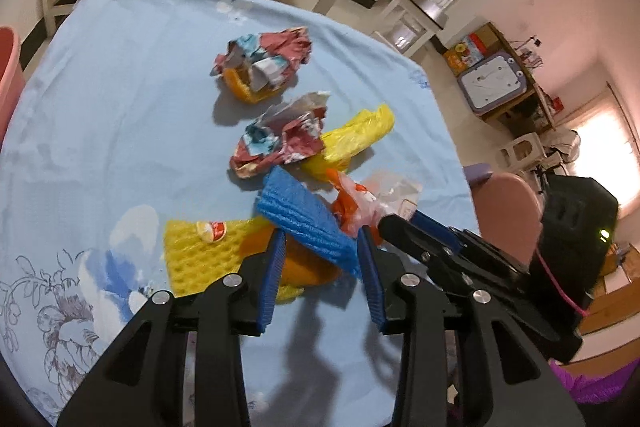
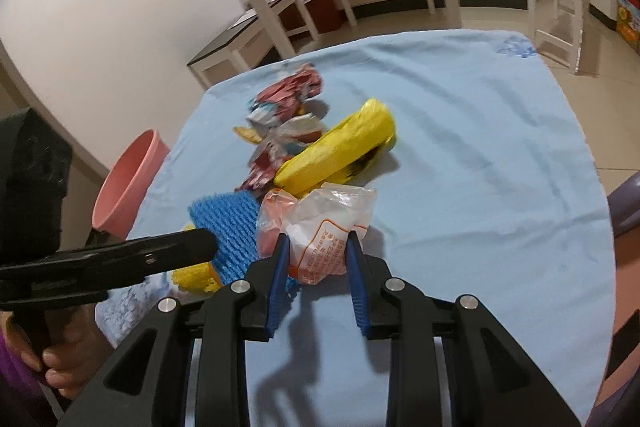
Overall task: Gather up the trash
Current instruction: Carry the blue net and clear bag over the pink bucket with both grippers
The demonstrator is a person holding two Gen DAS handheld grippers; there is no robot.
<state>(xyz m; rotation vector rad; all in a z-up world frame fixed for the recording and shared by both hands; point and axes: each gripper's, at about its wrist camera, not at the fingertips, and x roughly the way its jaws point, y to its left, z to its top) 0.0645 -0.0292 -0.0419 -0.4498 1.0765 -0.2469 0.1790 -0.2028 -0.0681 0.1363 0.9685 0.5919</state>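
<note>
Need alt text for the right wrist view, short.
The right hand-held gripper is open, its blue fingers on either side of a clear and orange plastic wrapper on a light blue tablecloth. Behind lie blue foam netting, a yellow bag and crumpled wrappers; a pink bin stands left.

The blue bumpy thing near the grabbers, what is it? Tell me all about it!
The blue foam net sleeve looks soft and ribbed like mesh, flattened into a slab. It lies tilted on the pile, over the yellow foam net and an orange piece. The left gripper is open, with its fingers on either side of its near end. The clear orange-printed plastic bag sits right beside it.
</note>
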